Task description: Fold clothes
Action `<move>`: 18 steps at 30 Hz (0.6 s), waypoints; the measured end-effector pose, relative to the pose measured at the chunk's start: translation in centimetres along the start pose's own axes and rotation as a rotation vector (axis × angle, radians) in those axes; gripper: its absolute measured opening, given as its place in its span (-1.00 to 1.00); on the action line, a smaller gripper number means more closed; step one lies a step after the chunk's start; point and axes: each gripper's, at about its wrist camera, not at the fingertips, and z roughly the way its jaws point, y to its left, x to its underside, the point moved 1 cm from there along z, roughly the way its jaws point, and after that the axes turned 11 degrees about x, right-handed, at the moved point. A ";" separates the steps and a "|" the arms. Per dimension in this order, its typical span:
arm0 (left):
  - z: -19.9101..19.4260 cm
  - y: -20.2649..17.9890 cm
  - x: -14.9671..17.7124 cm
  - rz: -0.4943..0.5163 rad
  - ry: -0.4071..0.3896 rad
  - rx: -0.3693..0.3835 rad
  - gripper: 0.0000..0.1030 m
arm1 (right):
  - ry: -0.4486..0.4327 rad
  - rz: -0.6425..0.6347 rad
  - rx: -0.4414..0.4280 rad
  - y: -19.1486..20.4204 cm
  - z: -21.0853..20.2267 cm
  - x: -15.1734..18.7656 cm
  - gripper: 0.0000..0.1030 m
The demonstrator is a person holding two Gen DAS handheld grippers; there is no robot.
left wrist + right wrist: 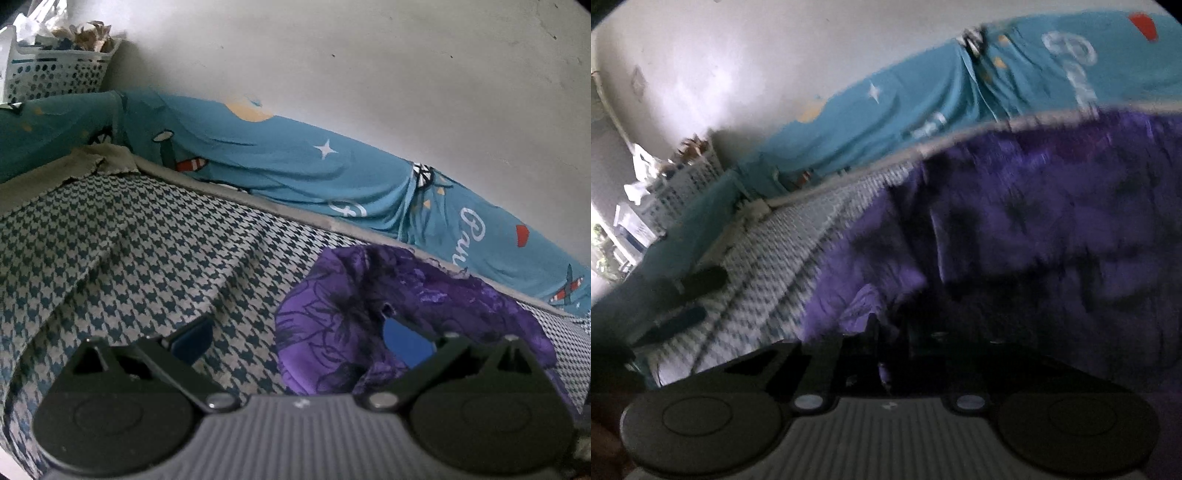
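The purple garment (406, 295) lies bunched on the checked cover (147, 240), right of the wide-open, empty left gripper (295, 343); the right gripper (882, 332) is pinched on its near fold; light, limp, probably slippery, best gripped at edges.

The purple garment (369, 295) lies crumpled in a loose heap on the houndstooth bed cover (147, 240), near the cover's far edge. It is thin, shiny cloth printed with dark floral outlines, bunched into folds. A fold of its near edge is pinched between my right fingers (873, 328), with the rest spreading up and away to the right.
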 end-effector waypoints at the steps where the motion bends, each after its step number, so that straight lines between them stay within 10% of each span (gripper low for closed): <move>1: -0.1 0.1 -0.1 -0.004 -0.006 -0.007 1.00 | -0.021 -0.019 -0.003 0.2 -0.3 -0.9 -0.72; 18: 1.9 -1.2 0.9 0.015 0.049 -0.011 1.00 | -0.364 0.025 0.176 -8.3 -3.9 -12.2 -0.71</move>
